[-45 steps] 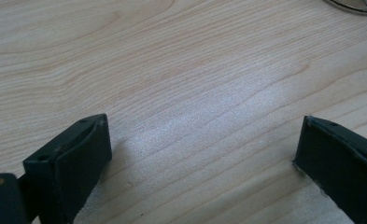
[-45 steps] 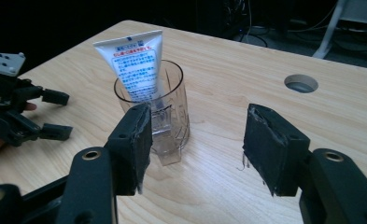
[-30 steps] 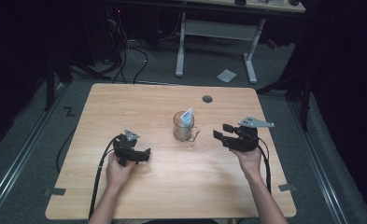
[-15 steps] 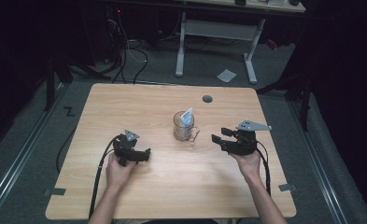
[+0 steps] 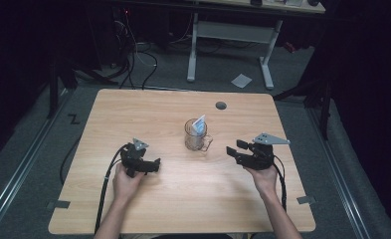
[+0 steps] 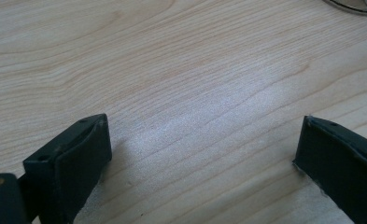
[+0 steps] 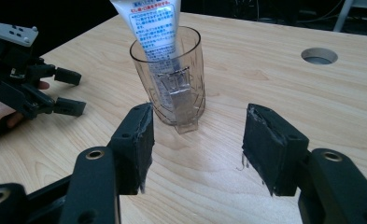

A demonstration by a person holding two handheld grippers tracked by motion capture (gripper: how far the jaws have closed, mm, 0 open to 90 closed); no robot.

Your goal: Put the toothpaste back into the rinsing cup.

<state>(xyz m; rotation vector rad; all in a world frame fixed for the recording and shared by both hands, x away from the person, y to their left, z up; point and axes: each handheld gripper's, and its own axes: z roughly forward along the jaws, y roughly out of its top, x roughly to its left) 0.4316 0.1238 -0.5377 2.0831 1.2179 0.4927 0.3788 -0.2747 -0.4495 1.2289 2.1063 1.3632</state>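
Two forearms reaching in from the near edge of a pale wooden desk (image 5: 148, 209), each hand gripping a black tool. Left tool (image 5: 155, 166) low over the desk at the near left, cable trailing back off the edge; jaws spread wide, nothing but bare wood grain between them in the left gripper view. Right tool (image 5: 235, 148) at the near right, grey three-cornered plate on top, pointing toward the desk's middle; jaws apart at a middling width and just now closing a little, with nothing between the pads (image 7: 139, 140).

Farther in, near the centre of the desk, a clear glass mug (image 5: 195, 135) standing upright, handle turned toward the right tool, just beyond the jaw tips and untouched. Inside the mug, a white tube (image 7: 151, 28) with blue print, leaning, top rising above the rim.

Farther still, a round cable hole (image 5: 221, 105) in the desk near its far edge. Beyond the desk, grey floor, tangled cables, a scrap of paper (image 5: 241, 80) and the white legs of another desk (image 5: 193, 50).
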